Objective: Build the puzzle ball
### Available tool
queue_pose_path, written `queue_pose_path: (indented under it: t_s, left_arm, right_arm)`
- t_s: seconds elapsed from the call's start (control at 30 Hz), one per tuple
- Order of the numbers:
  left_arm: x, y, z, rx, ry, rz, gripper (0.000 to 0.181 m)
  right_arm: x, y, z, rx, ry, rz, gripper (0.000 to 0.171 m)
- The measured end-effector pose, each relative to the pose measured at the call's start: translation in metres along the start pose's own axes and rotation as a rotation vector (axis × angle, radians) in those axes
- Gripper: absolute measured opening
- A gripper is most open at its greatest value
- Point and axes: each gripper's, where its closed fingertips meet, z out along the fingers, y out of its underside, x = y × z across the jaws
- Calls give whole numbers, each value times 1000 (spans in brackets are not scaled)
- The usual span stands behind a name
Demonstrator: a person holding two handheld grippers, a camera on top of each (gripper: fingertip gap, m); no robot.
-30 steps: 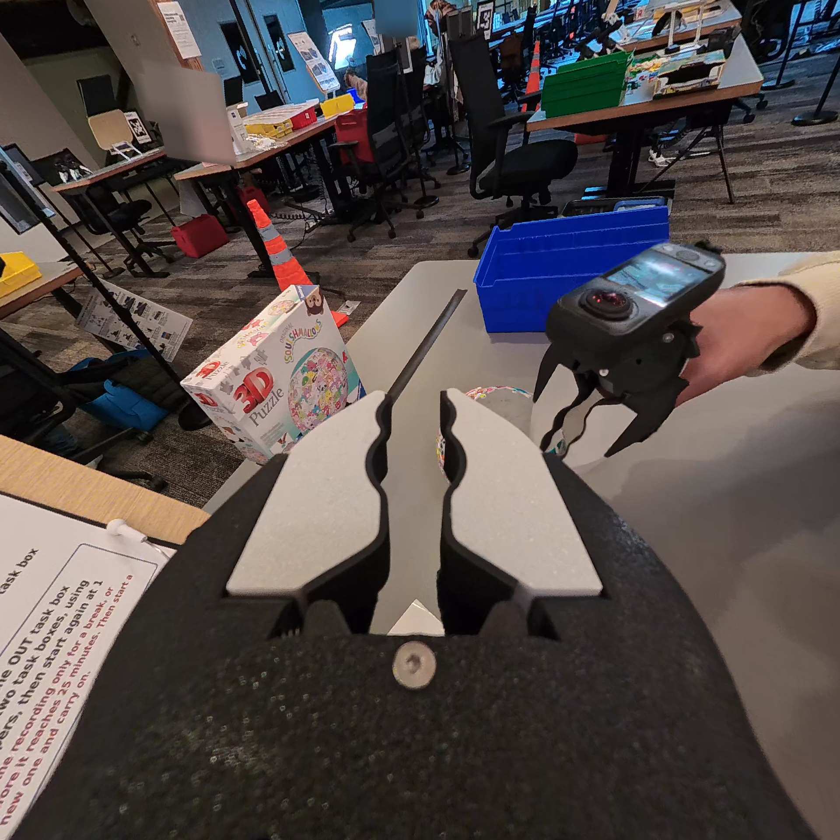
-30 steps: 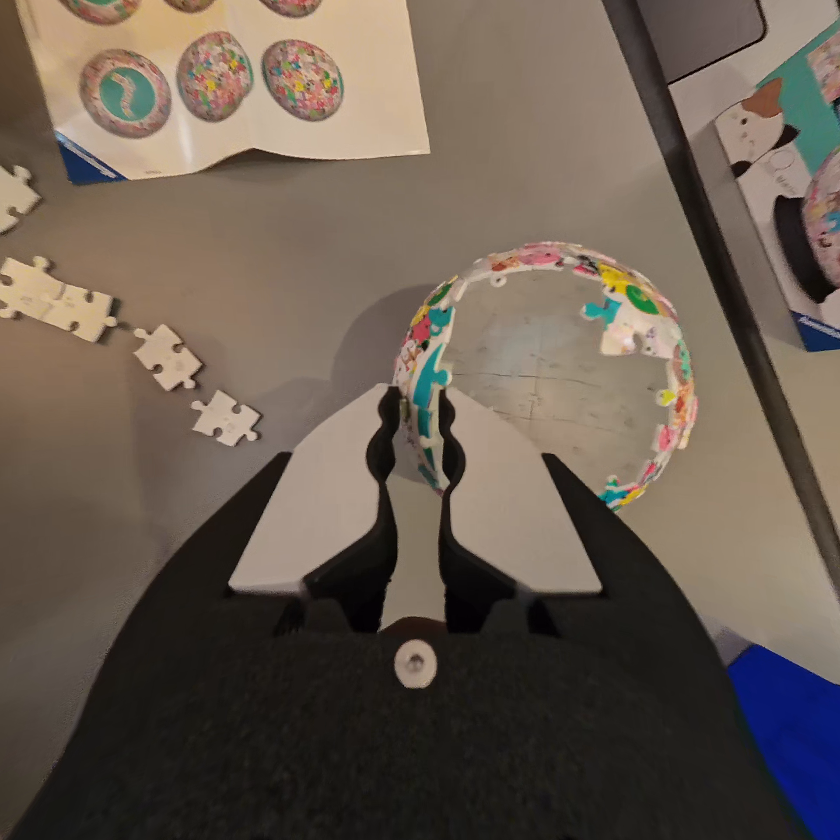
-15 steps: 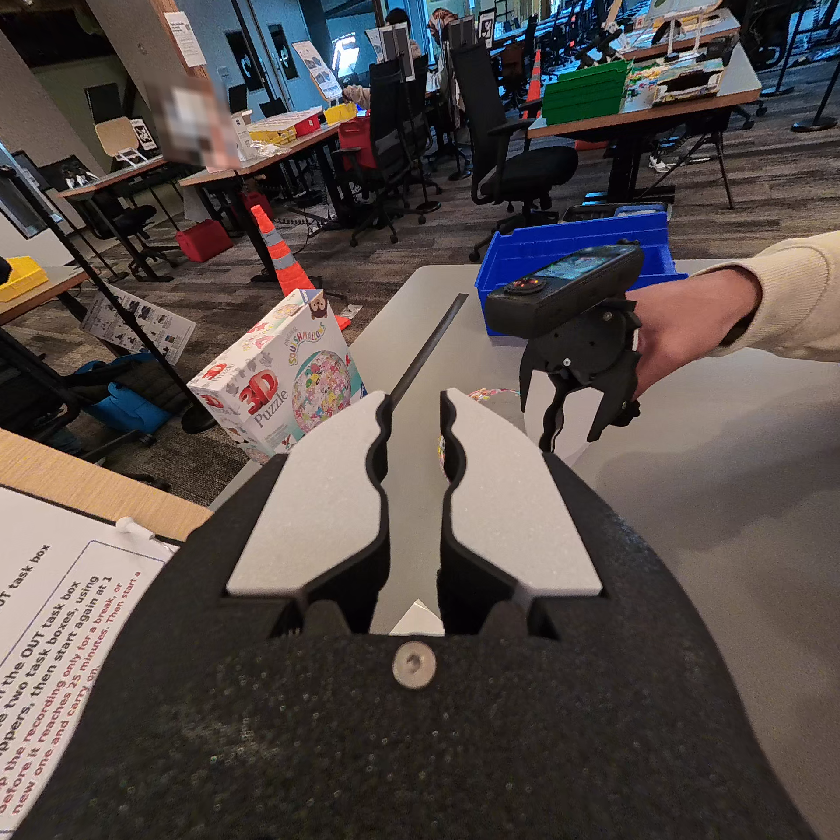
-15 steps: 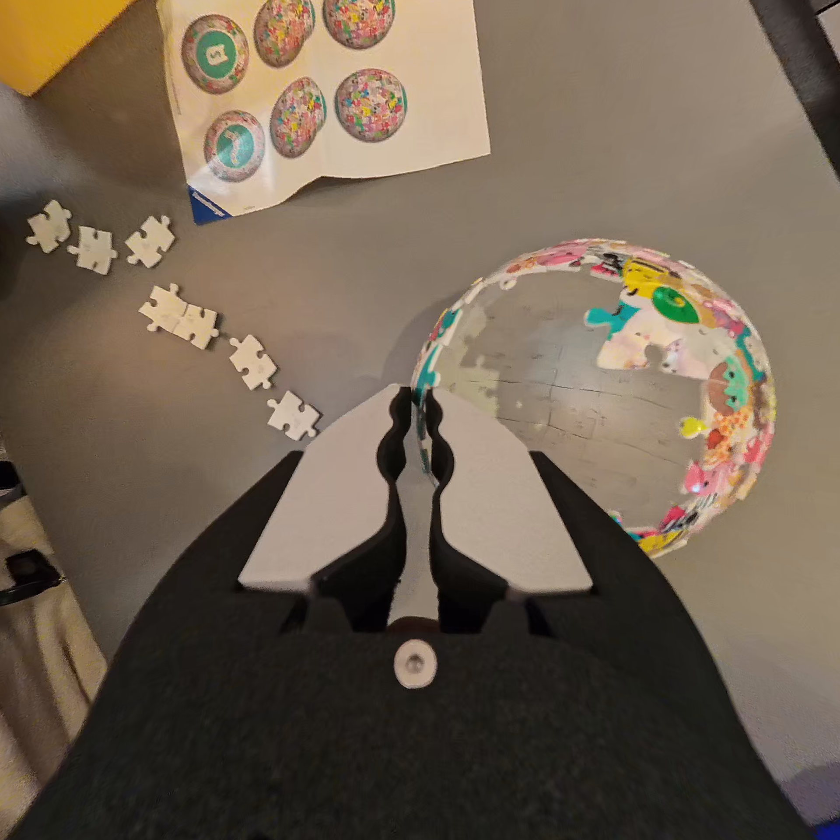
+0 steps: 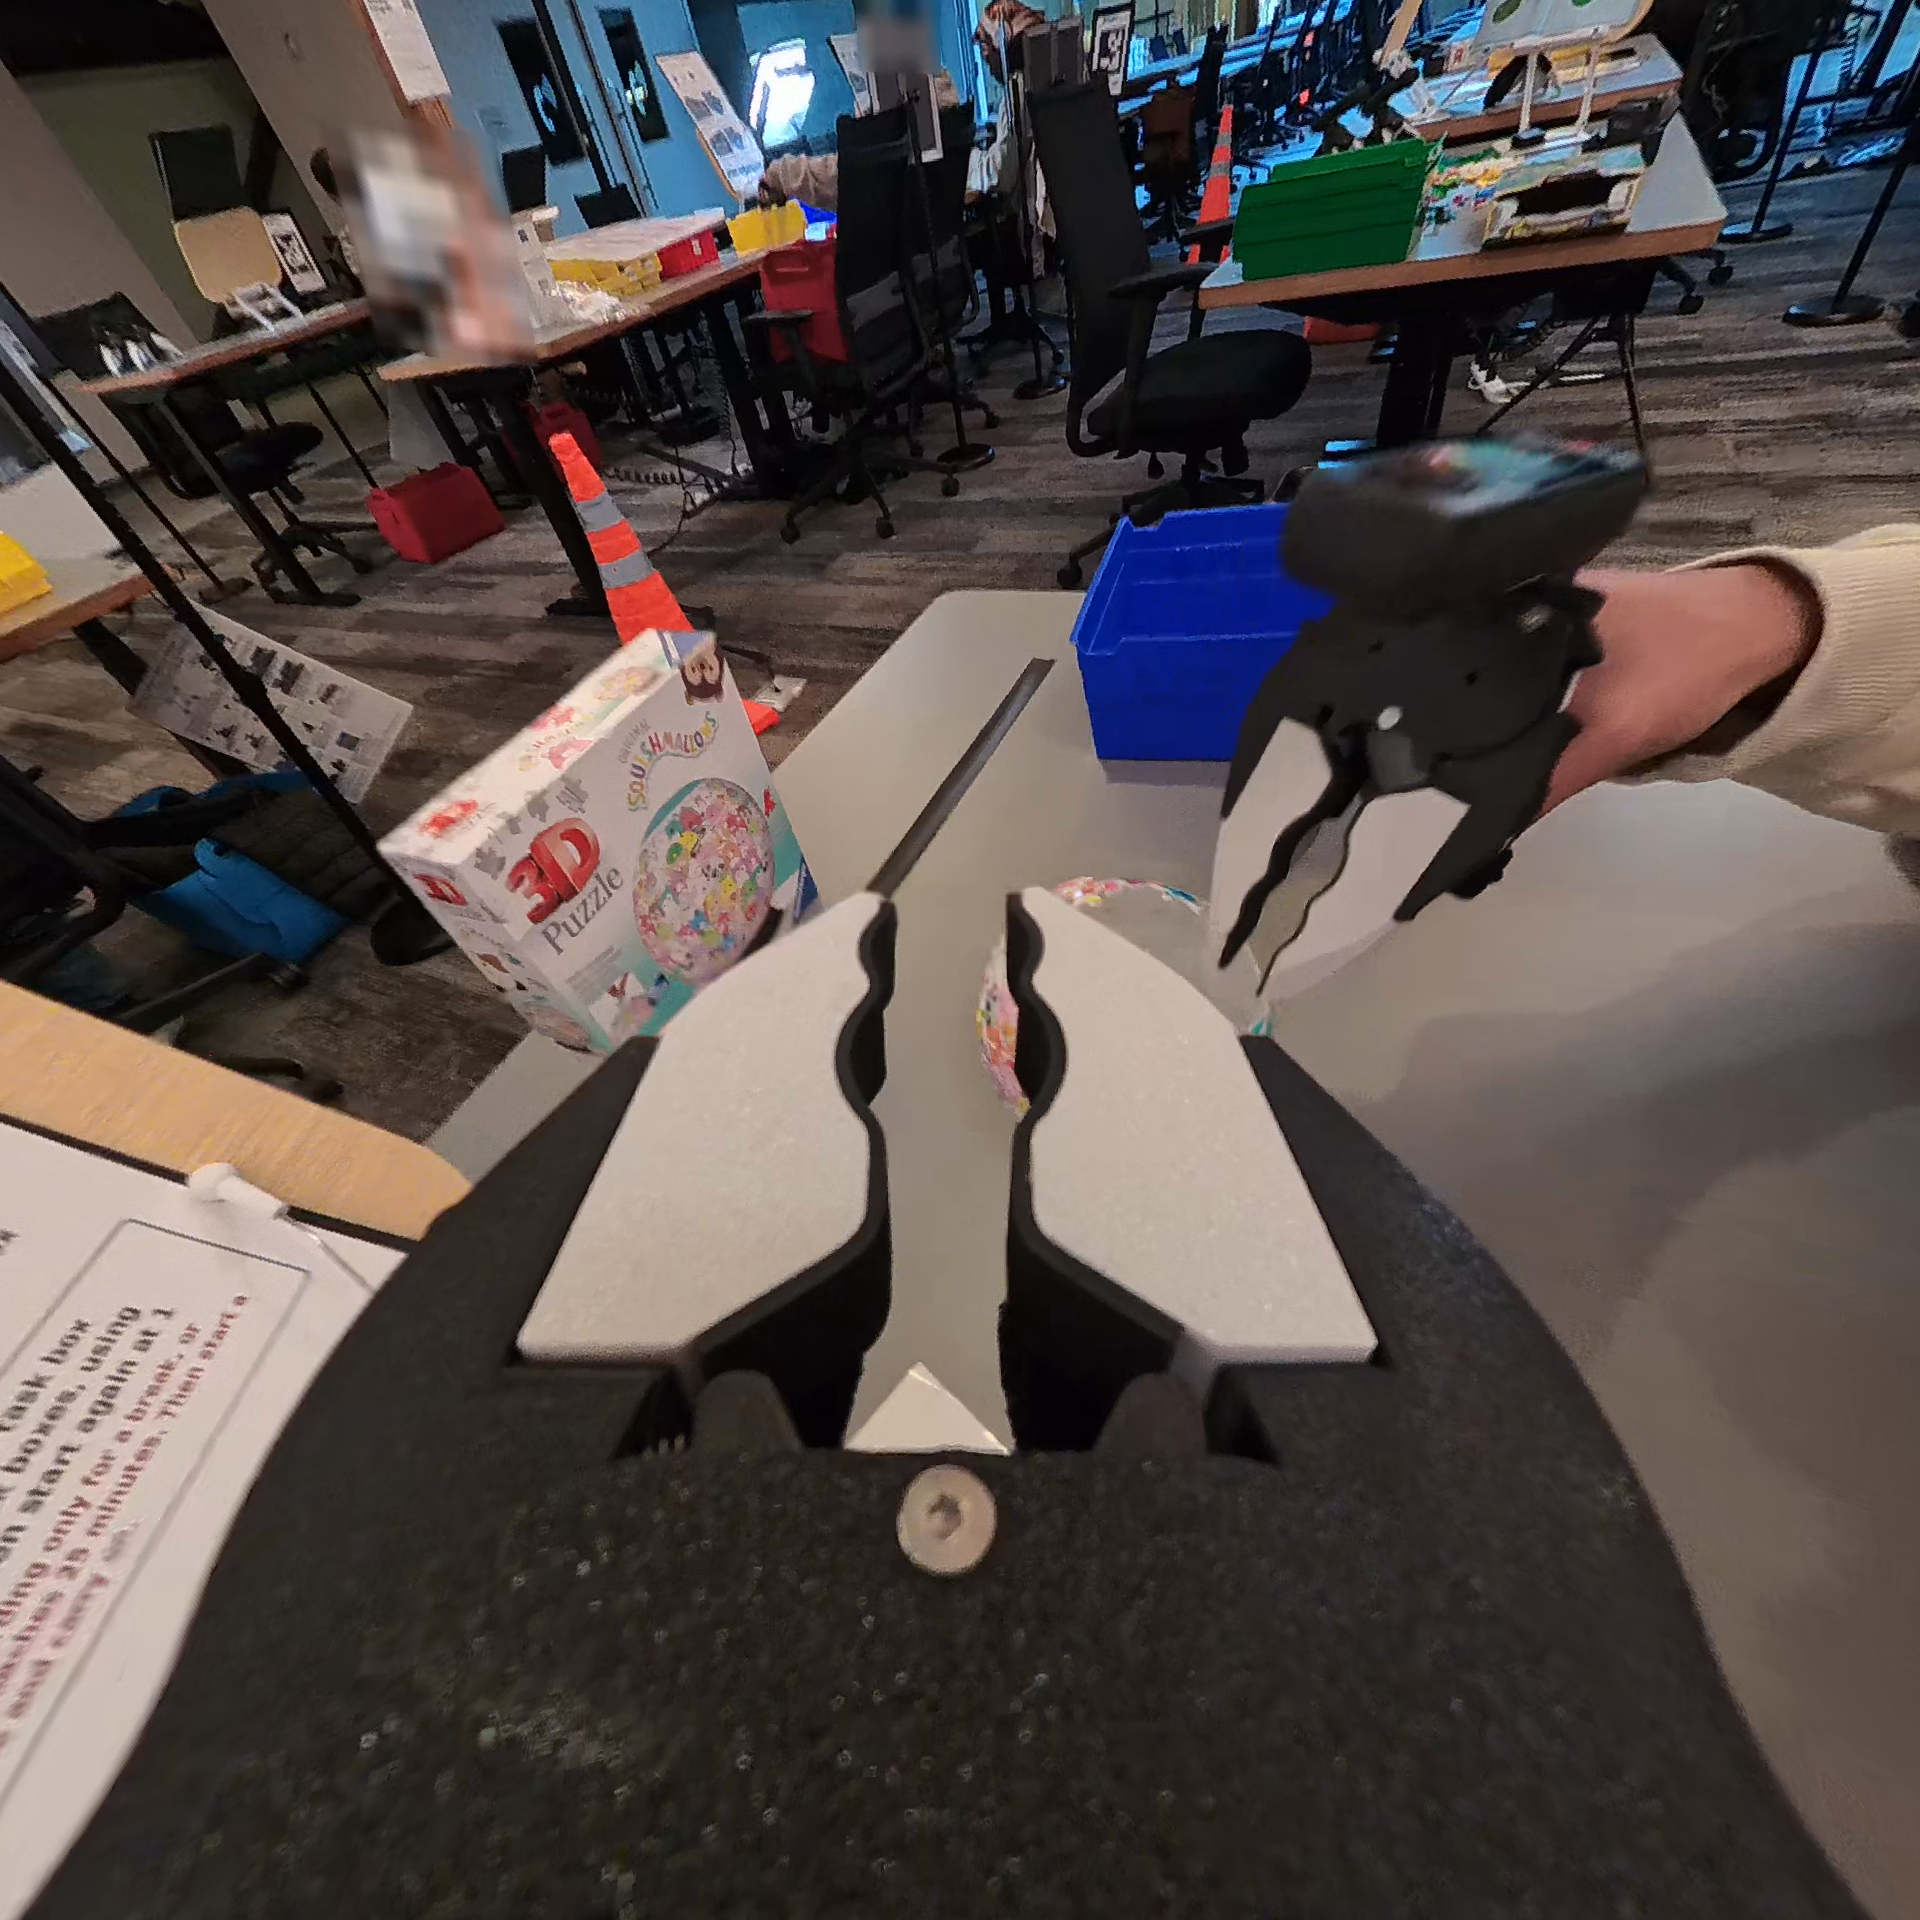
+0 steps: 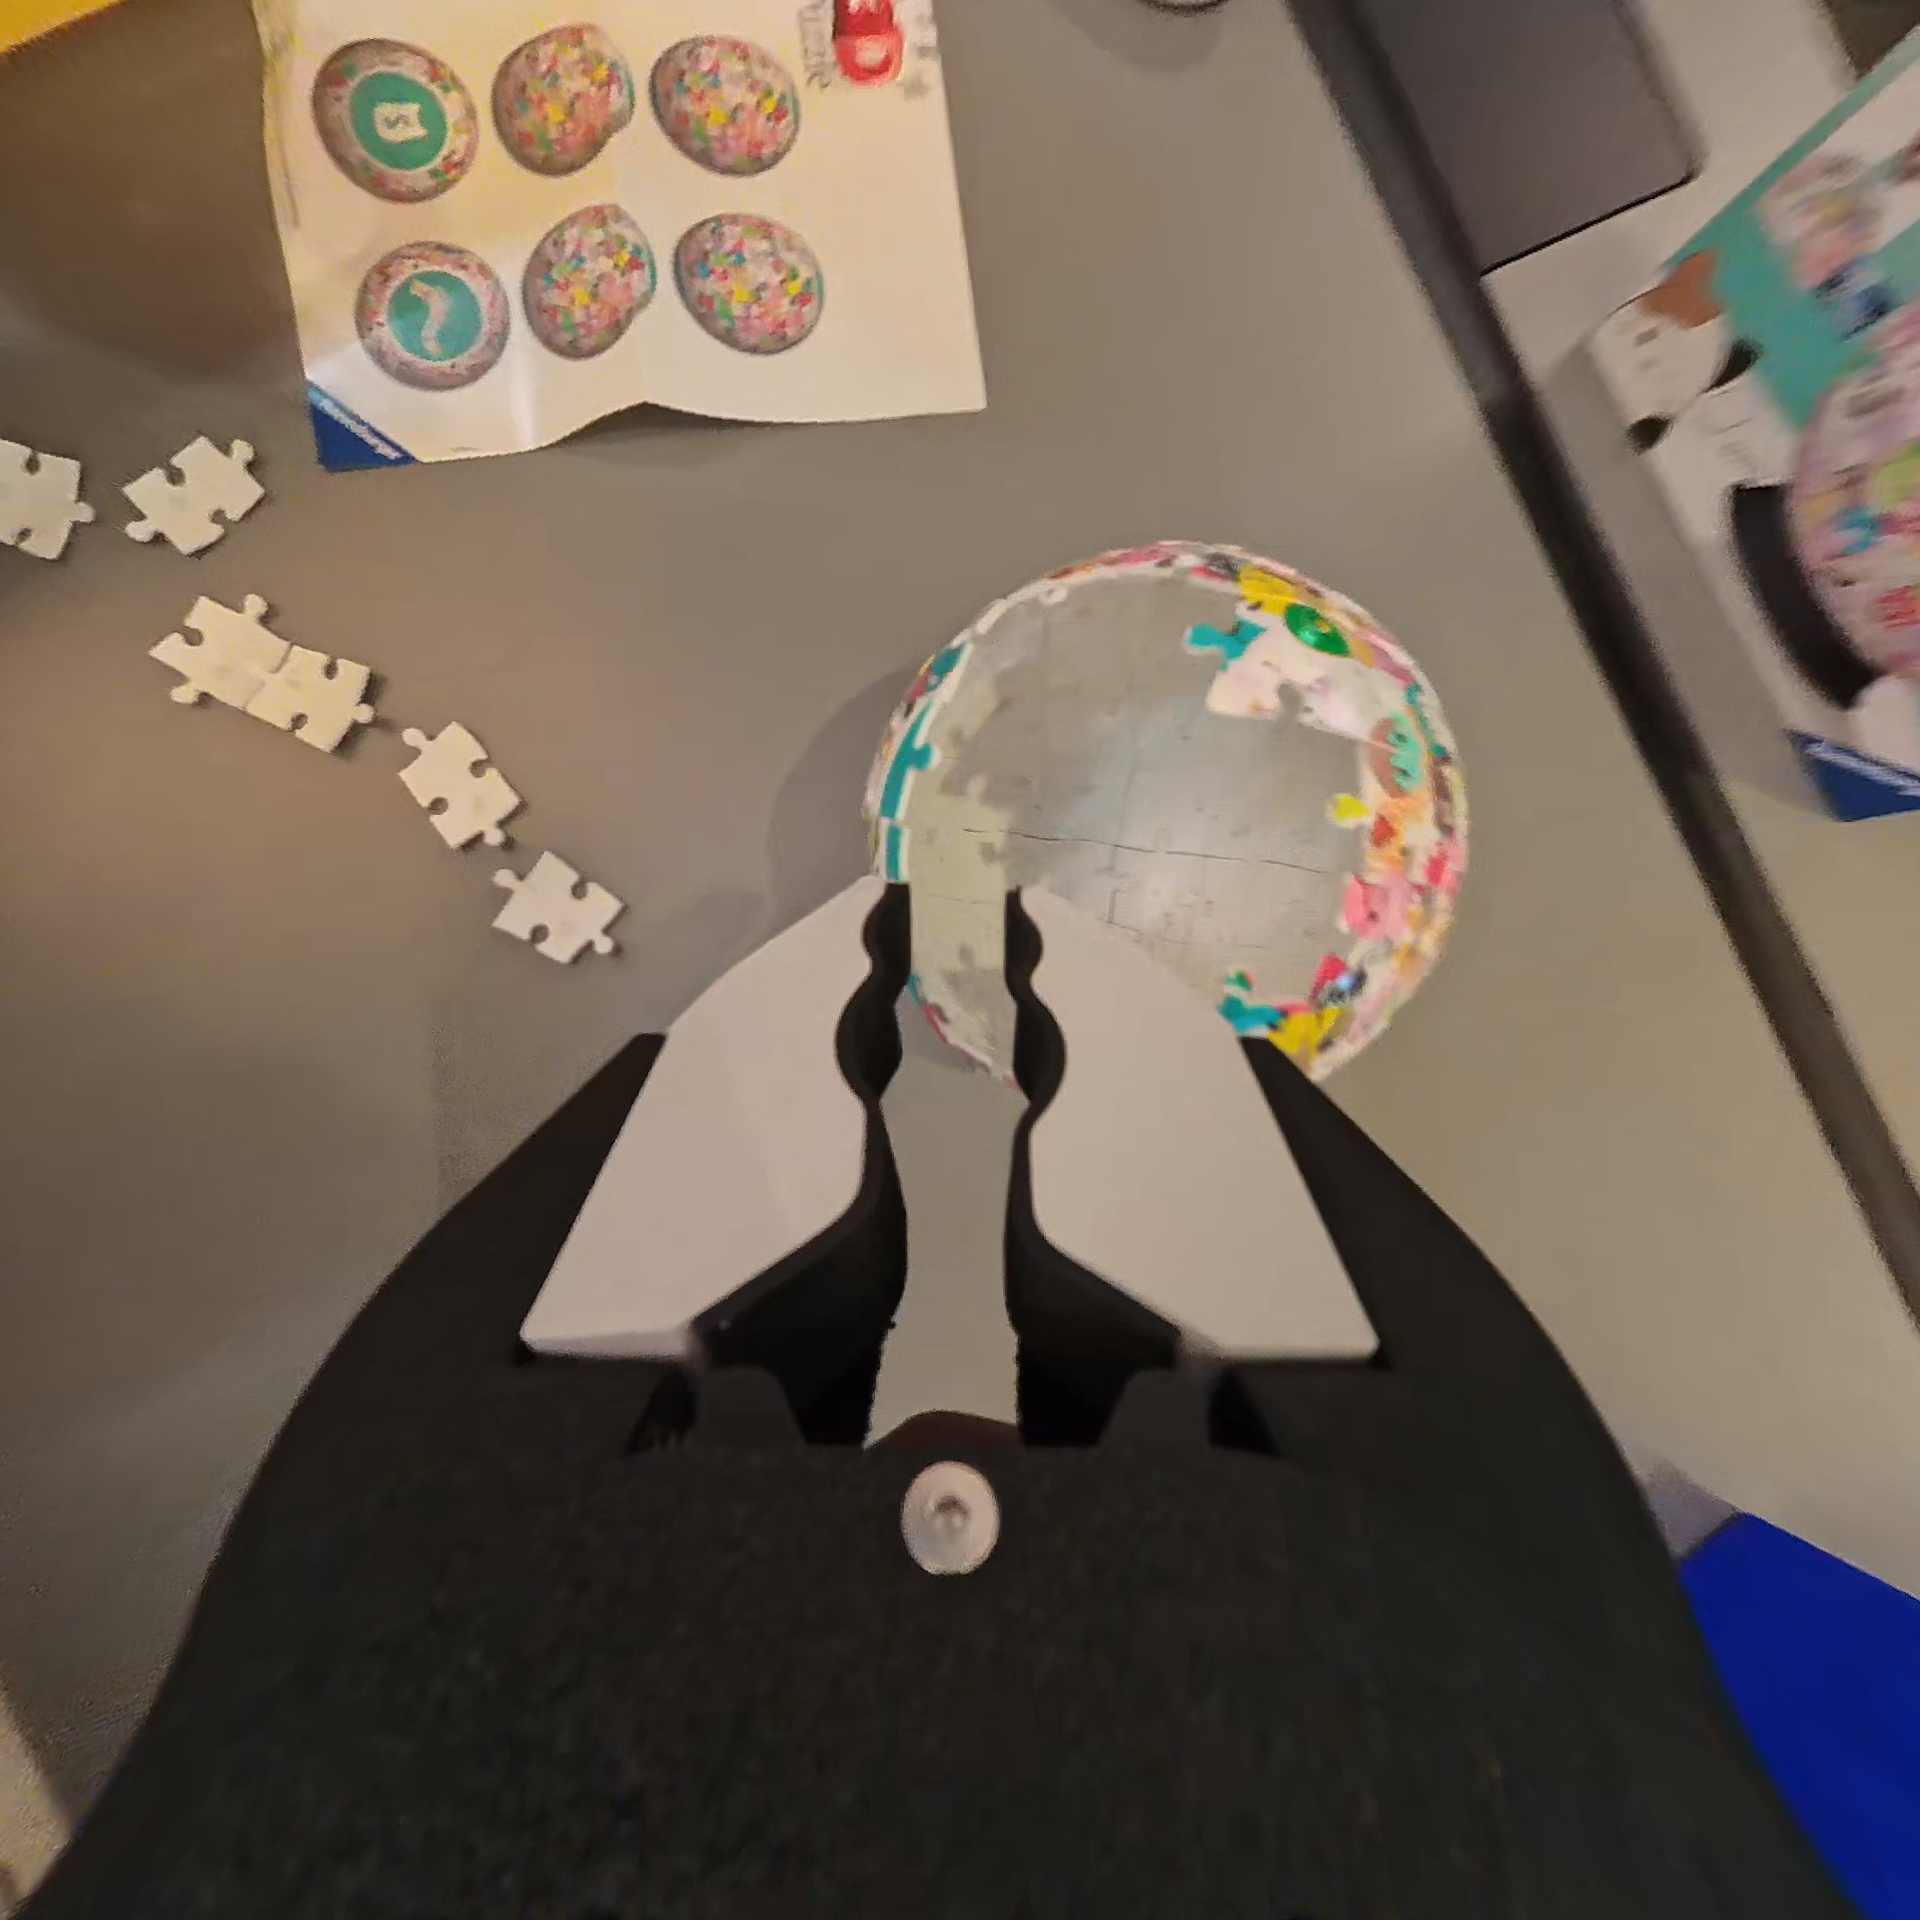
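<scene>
The half-built puzzle ball (image 6: 1174, 790) lies on the grey table (image 6: 1039, 468) with its open side up and its grey inside showing. My right gripper (image 6: 951, 904) hovers over the ball's near-left rim, open by a narrow gap, with the shell showing between the fingertips. Several loose white-backed pieces (image 6: 457, 784) lie to the left. In the left wrist view the ball (image 5: 1122, 896) is partly hidden behind my left gripper (image 5: 945, 920), which is slightly open and empty. The right gripper (image 5: 1257, 945) hangs just above the ball.
A folded instruction sheet (image 6: 623, 229) lies beyond the pieces. The puzzle box (image 5: 603, 862) stands at the table's left edge. A blue bin (image 5: 1174, 644) sits at the far end. A black seam (image 6: 1621, 623) runs between the tabletops. A printed sheet (image 5: 104, 1403) lies at near left. My left tips are about 35 centimetres from the black seam (image 6: 1621, 623), my right tips only 25 centimetres.
My right gripper was pinched on the ball's rim; now its fingers have spread and it has lifted a little. My left gripper has stayed in place.
</scene>
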Motion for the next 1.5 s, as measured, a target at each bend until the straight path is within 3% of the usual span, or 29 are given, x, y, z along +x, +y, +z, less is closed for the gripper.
queue_pose_path:
  t_s: [0.1,0.3,0.43,0.63,0.77,0.9,1.03,1.5]
  left_arm:
    - [5,23,12,-78,-34,-34,20]
    - [41,85,41,-201,-108,-244,25]
    - [58,123,56,-271,-203,-379,33]
    - [70,162,83,-344,-267,-392,41]
    - [77,162,89,-297,-278,-416,43]
    - [82,165,89,-301,-307,-429,48]
    - [77,169,86,-304,-350,-437,48]
    - [85,167,99,-281,-270,-457,47]
  right_arm:
    - [-9,-2,-10,126,17,17,13]
    - [-27,6,3,305,23,-15,19]
    - [-14,4,0,380,153,-42,18]
    - [-13,13,-3,435,133,-90,17]
    - [-8,24,-24,598,40,-26,17]
    - [-8,46,-17,563,-137,81,22]
    - [-6,40,-20,649,-108,45,20]
    - [-9,15,-9,667,-192,59,22]
